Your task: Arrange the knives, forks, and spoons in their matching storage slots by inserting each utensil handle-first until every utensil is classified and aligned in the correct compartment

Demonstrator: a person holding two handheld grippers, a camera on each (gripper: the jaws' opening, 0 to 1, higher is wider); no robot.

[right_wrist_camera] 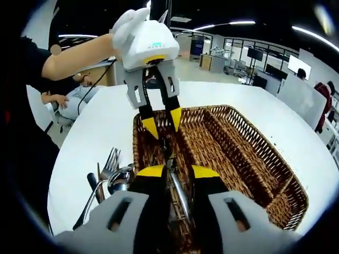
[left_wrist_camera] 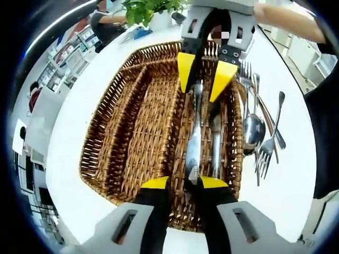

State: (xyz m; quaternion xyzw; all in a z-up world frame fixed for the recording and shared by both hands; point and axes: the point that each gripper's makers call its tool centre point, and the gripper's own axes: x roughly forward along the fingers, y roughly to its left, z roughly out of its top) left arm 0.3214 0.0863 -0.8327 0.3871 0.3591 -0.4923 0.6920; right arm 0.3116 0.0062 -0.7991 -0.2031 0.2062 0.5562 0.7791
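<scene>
A round white table [left_wrist_camera: 79, 132] carries everything here, and on it sits a long brown woven wicker tray [left_wrist_camera: 114, 153] split lengthwise into several compartments by wicker walls. In the right gripper view the same tray [right_wrist_camera: 254, 159] runs away from the camera, its two wider compartments lying bare on that side. The narrow compartment at the tray's edge nearest the loose cutlery holds shiny steel utensils [left_wrist_camera: 193, 143] lying lengthwise, two or three long pieces side by side; I cannot tell for sure which kind each one is. The left gripper [left_wrist_camera: 184, 183], with yellow-tipped black jaws, hovers over one end of that compartment, its jaws parted about a utensil's width with a steel piece running between the tips, though I cannot tell whether they press on it. From the opposite end the right gripper [left_wrist_camera: 206, 76] reaches down into the same slot, its yellow tips spread moderately either side of the steel pieces; in its own view the right gripper [right_wrist_camera: 172, 171] has a steel handle [right_wrist_camera: 180, 196] passing between its jaws, and whether it grips is unclear. The left gripper [right_wrist_camera: 162, 123] faces it there, held by a white-gloved hand [right_wrist_camera: 127, 24]. Just beside the tray on the bare table lies a loose heap of steel forks and spoons [left_wrist_camera: 262, 135], touching and overlapping.
</scene>
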